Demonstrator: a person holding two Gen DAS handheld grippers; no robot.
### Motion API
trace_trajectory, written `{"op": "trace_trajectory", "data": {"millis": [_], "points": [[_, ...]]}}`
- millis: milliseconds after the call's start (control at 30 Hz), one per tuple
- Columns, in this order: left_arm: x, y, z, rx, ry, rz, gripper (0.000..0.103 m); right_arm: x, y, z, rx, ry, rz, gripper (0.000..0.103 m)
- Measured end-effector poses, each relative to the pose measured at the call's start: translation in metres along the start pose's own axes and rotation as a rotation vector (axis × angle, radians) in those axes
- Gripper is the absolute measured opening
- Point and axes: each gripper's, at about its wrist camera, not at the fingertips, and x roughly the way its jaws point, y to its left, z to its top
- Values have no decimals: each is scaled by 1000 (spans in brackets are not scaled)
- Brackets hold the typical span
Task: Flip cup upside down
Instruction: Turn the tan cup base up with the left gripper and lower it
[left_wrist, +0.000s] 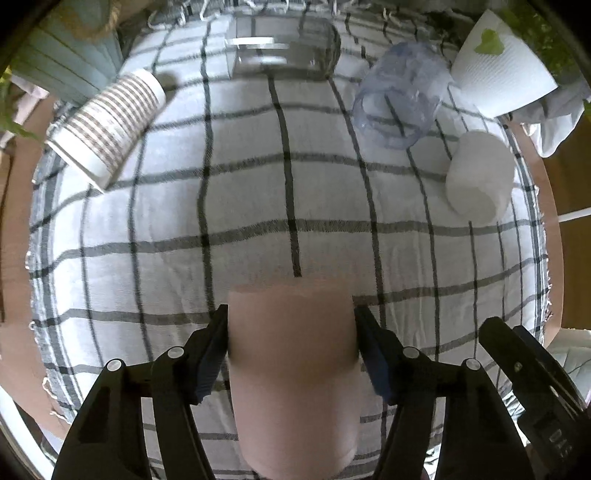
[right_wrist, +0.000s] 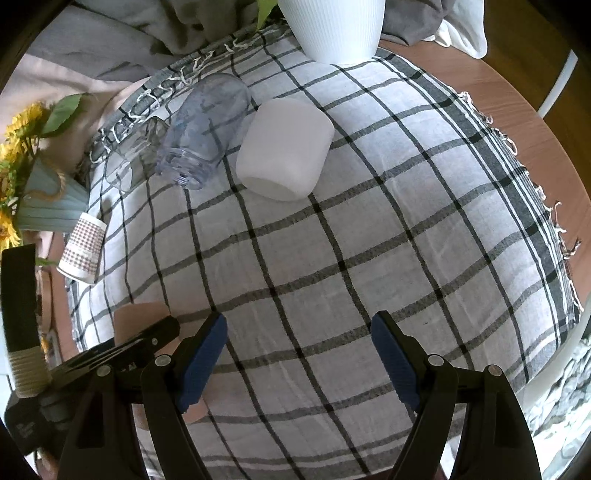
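My left gripper (left_wrist: 291, 325) is shut on a pale pink cup (left_wrist: 293, 369), pads pressed on both of its sides, held over the checked tablecloth (left_wrist: 221, 206). The cup's flat end faces away from the camera; which end it is I cannot tell. In the right wrist view the pink cup (right_wrist: 136, 314) shows at lower left, partly hidden by the left gripper's black finger. My right gripper (right_wrist: 299, 332) is open and empty above the cloth (right_wrist: 369, 240), to the right of the left gripper.
On the cloth: a white cup (right_wrist: 284, 151) (left_wrist: 480, 173), a bluish clear cup (right_wrist: 203, 129) (left_wrist: 402, 92), a clear glass (right_wrist: 133, 155) and a striped paper cup (left_wrist: 110, 122) (right_wrist: 83, 247). A white ribbed pot (right_wrist: 332, 26) stands at the back, a sunflower vase (right_wrist: 44, 199) at left.
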Motion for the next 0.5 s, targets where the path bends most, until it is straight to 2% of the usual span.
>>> {"op": "trace_trajectory", "data": {"millis": [267, 500], "points": [[-40, 1, 2, 32, -123, 14, 65, -16, 10, 4, -12, -49, 18, 80], [-46, -1, -4, 57, -147, 4, 64, -24, 15, 8, -31, -83, 6, 80]]}}
